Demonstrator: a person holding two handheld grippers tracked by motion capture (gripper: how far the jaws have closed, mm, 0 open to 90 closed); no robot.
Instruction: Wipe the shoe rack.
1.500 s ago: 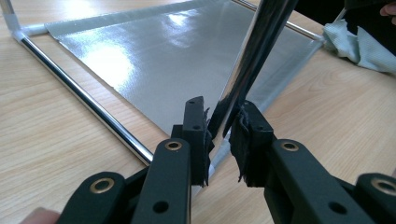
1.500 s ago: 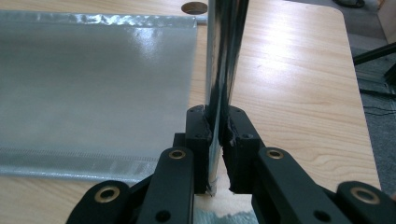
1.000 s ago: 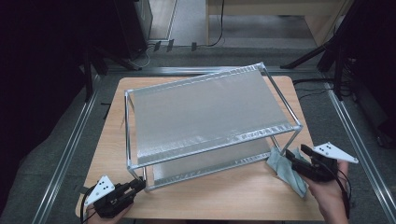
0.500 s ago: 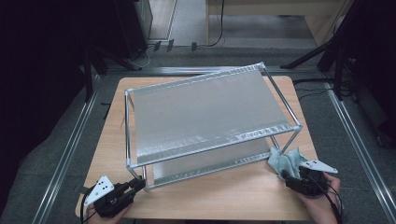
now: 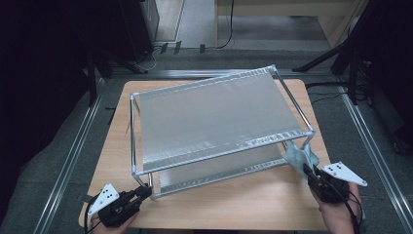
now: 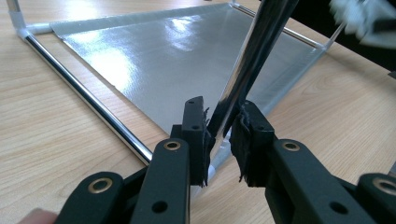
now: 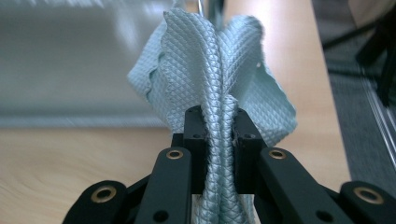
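Observation:
A two-tier rack [image 5: 219, 155] of chrome tubes and silver sheets stands on the wooden table [image 5: 234, 207]. My left gripper [image 5: 145, 190] is at its front left corner, shut on the upright chrome leg [image 6: 254, 56], which passes between the pads of the left gripper [image 6: 222, 114]. My right gripper [image 5: 308, 169] is by the rack's front right leg. Its jaws have just been closing and are now shut on a pale blue waffle-weave cloth [image 5: 298, 155]. In the right gripper view the cloth [image 7: 210, 60] is pinched into a fold between the pads of the right gripper [image 7: 219, 116] and fans out above them.
The lower silver sheet [image 6: 154, 51] lies just above the tabletop inside the frame. Metal rails [image 5: 73, 156] run along both sides of the table, and dark stands [image 5: 341, 53] and cables sit on the floor behind.
The right gripper went from open beside the flat cloth to shut on it, and the cloth now stands bunched up by the rack's right leg. The left gripper has stayed put.

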